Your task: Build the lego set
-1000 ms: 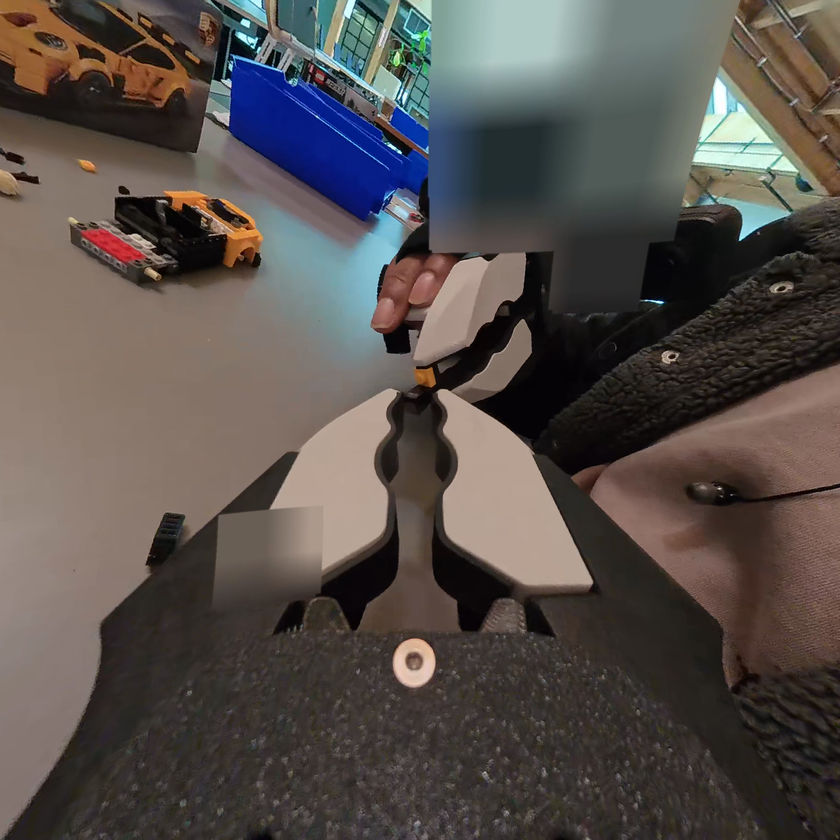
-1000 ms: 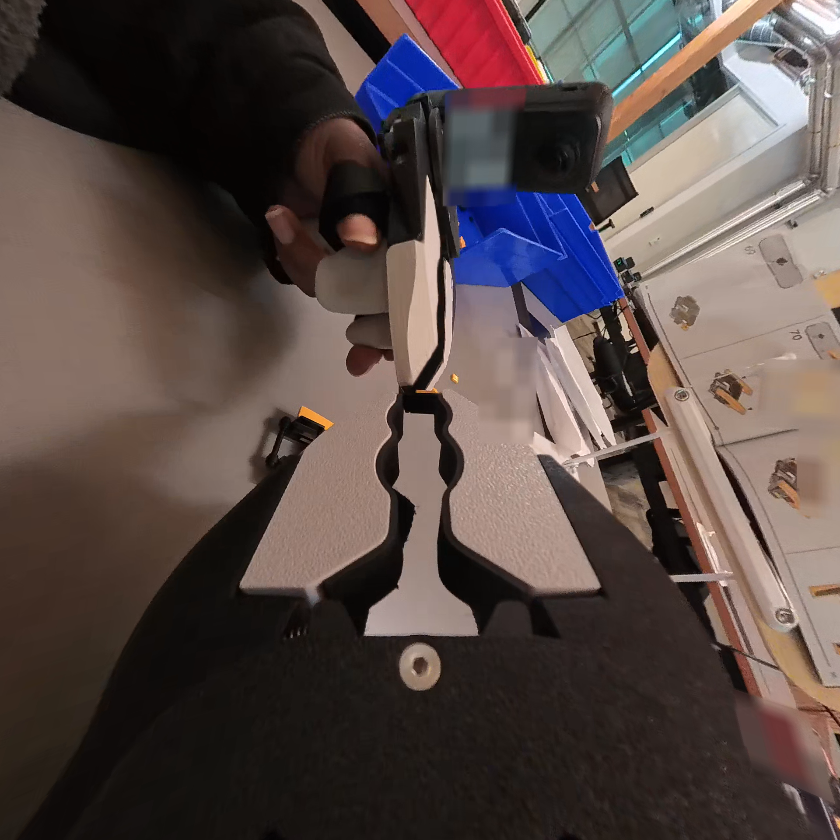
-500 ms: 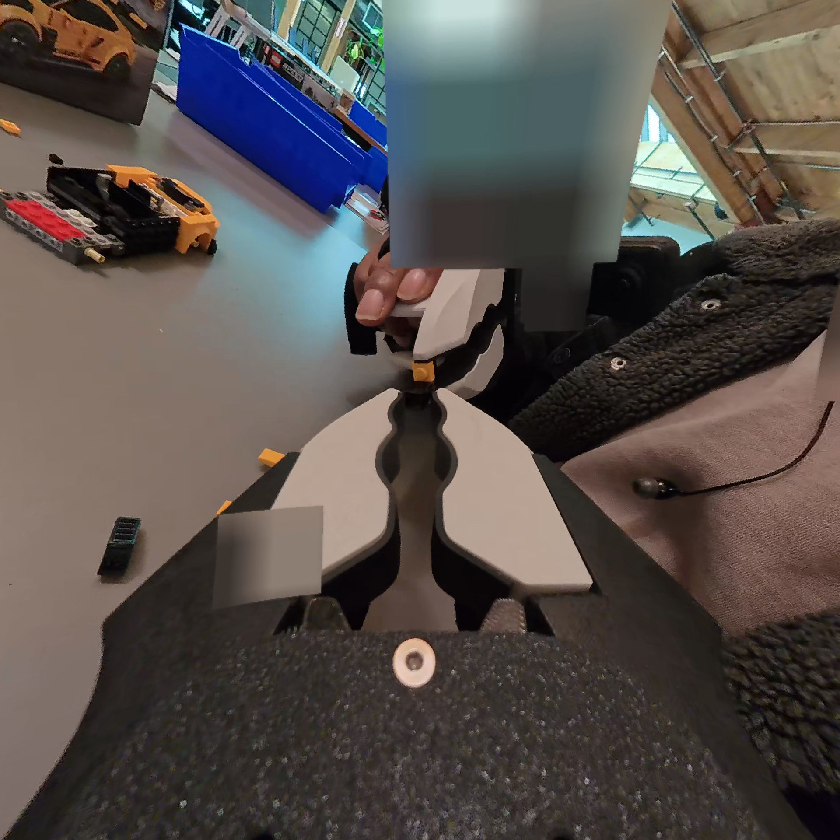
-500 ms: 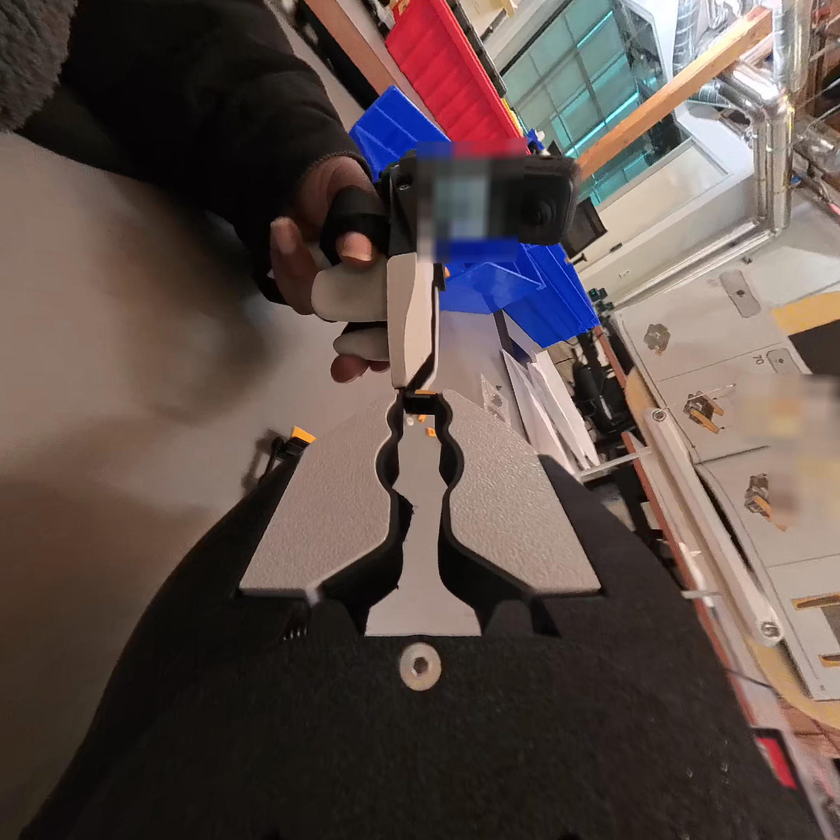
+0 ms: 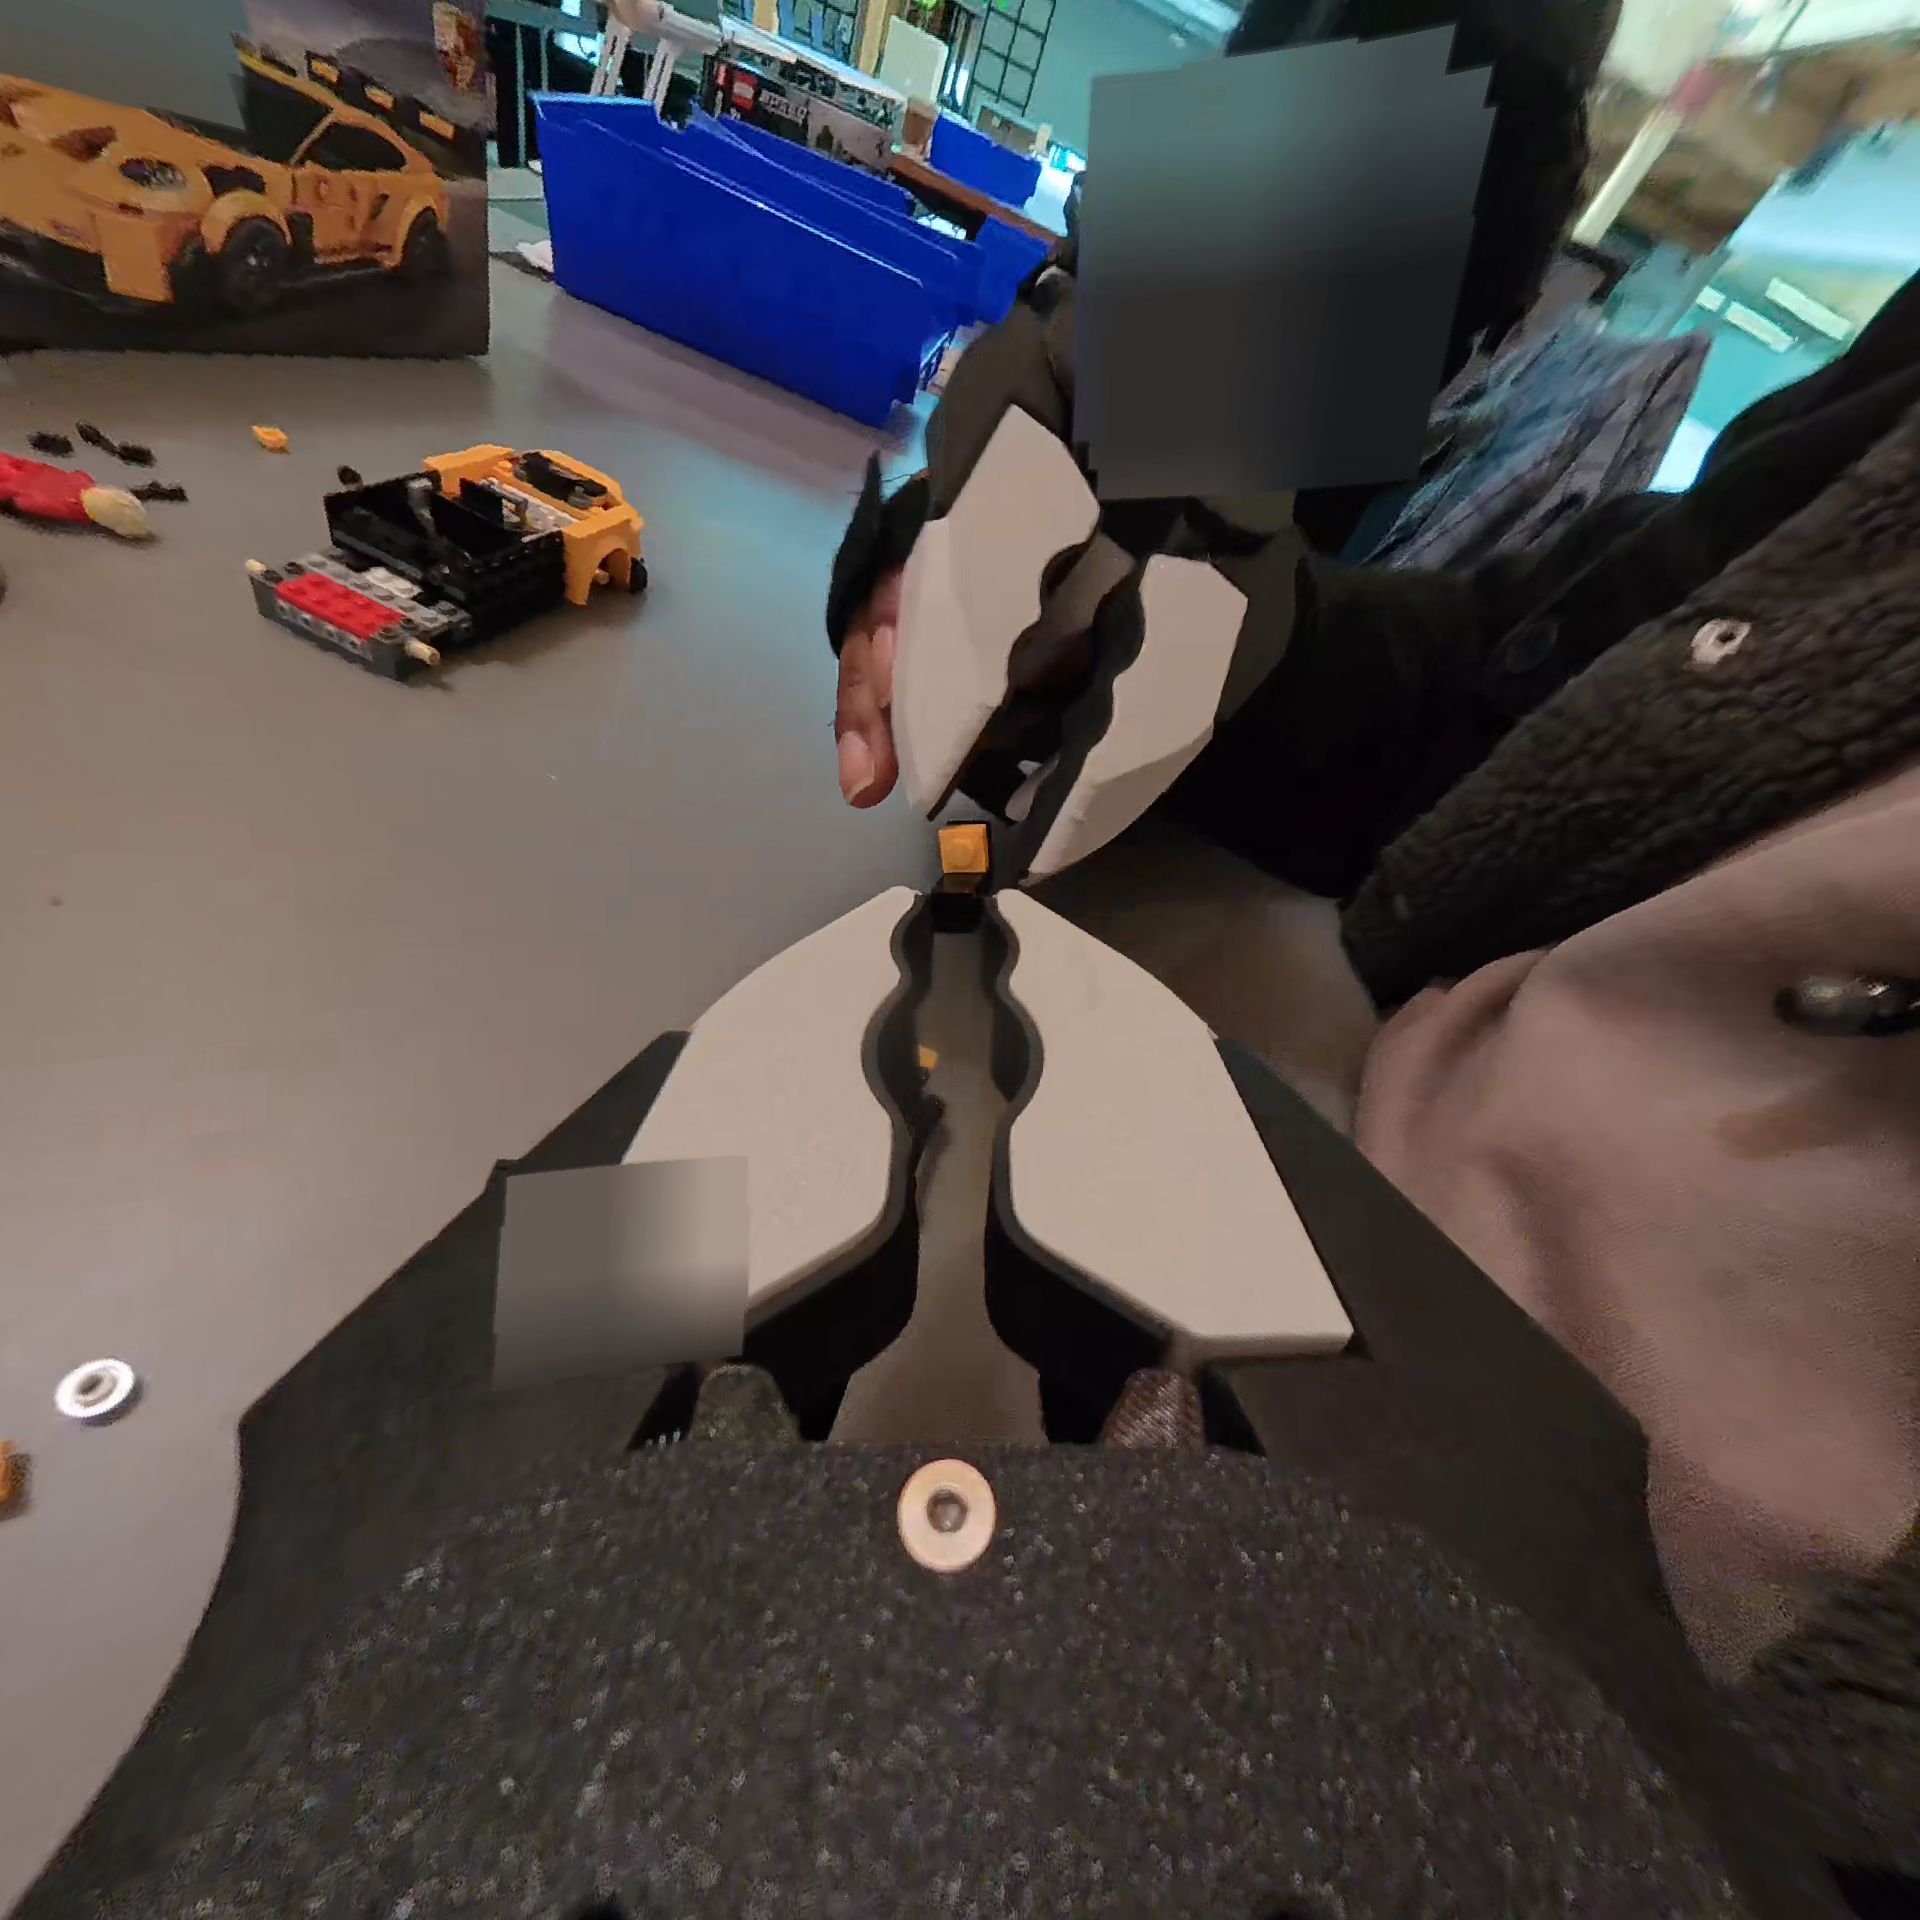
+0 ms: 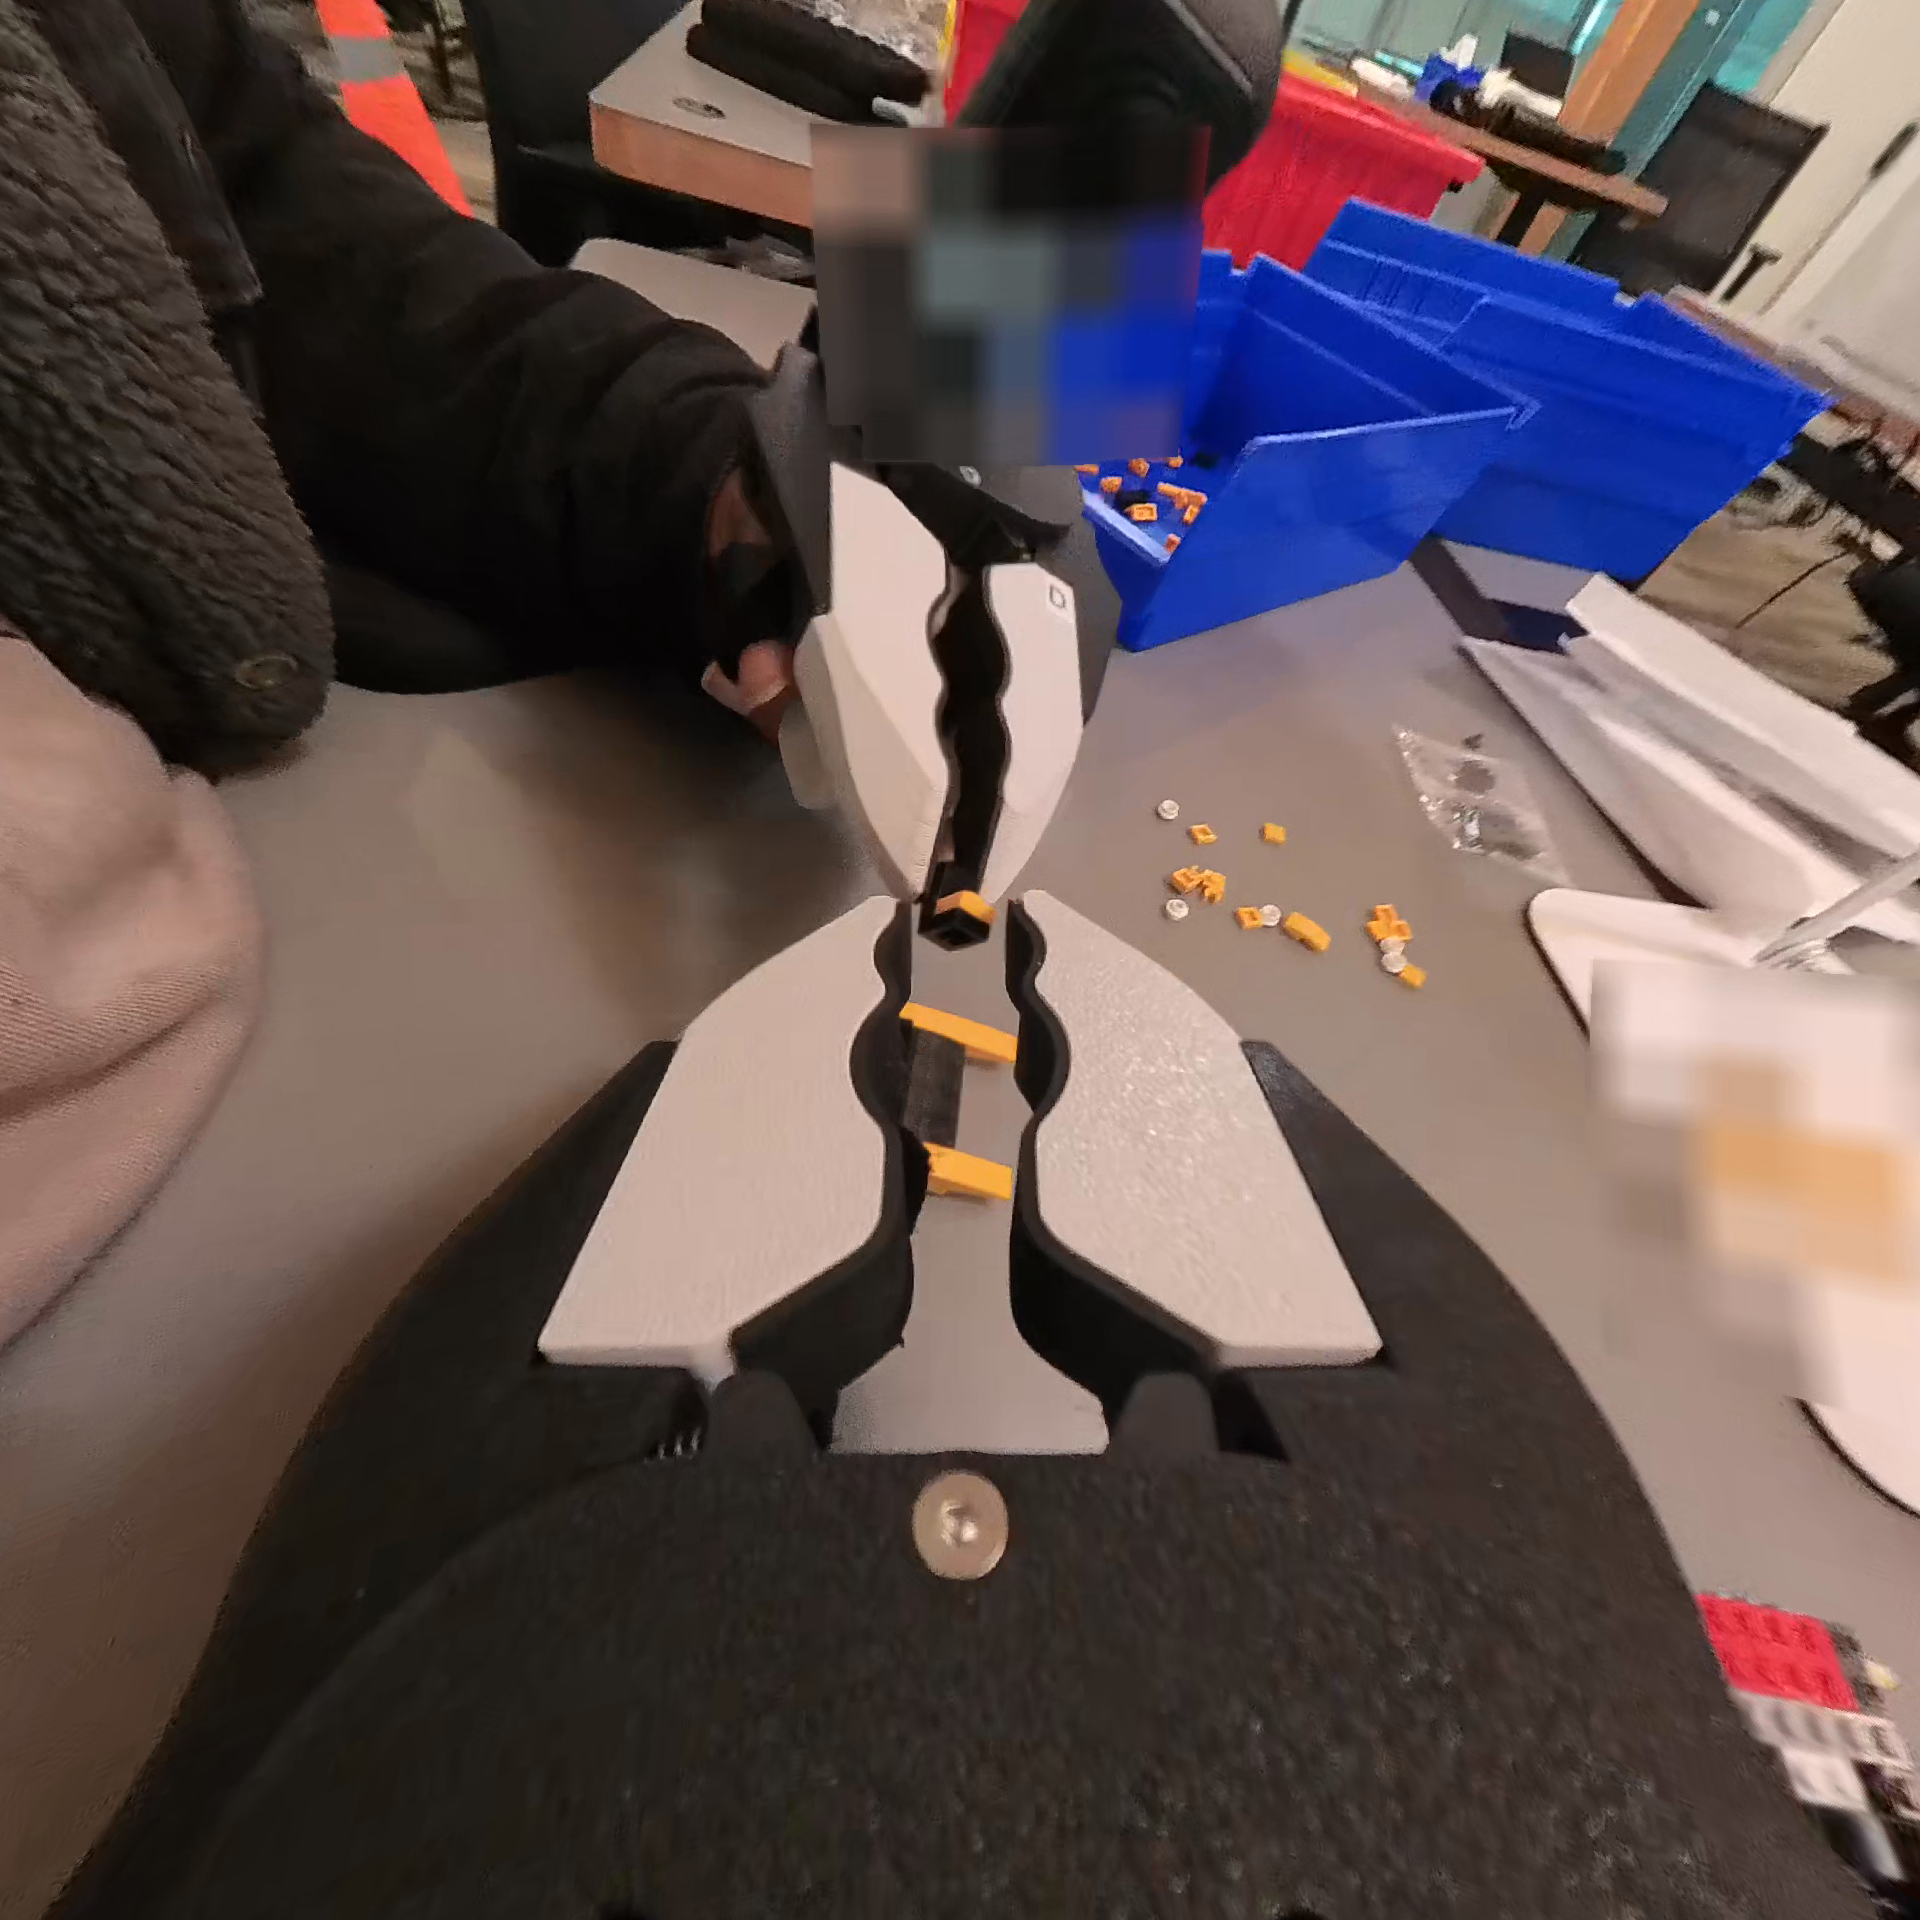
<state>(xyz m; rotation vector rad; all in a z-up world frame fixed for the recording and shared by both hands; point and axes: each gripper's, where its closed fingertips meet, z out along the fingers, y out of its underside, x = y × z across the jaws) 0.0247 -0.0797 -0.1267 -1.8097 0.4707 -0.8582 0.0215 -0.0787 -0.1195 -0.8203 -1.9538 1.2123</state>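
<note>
- The left tool (image 5: 954, 902) was pinching a small black-and-orange piece (image 5: 961, 854) at its tips, above the grey tabletop (image 5: 364, 935).
- The right tool (image 6: 956, 909) pointed at the left one tip to tip; its jaws stood slightly spread on either side of the same piece (image 6: 958, 920), and contact could not be told.
- In the left wrist view, the right tool (image 5: 982, 831) came in from the far side with a hand (image 5: 868, 717) behind it.
- A partly built orange and black car (image 5: 457, 556) sat towards the far left of the tabletop, in front of the set's box (image 5: 239, 208).
- Blue bins (image 6: 1455, 447) stood along the far edge.
- Loose orange pieces (image 6: 1288, 920) lay scattered on the tabletop near the white sheets (image 6: 1714, 748).
- Two orange pieces on a black strip (image 6: 961, 1101) lay on the tabletop under the right tool.
</note>
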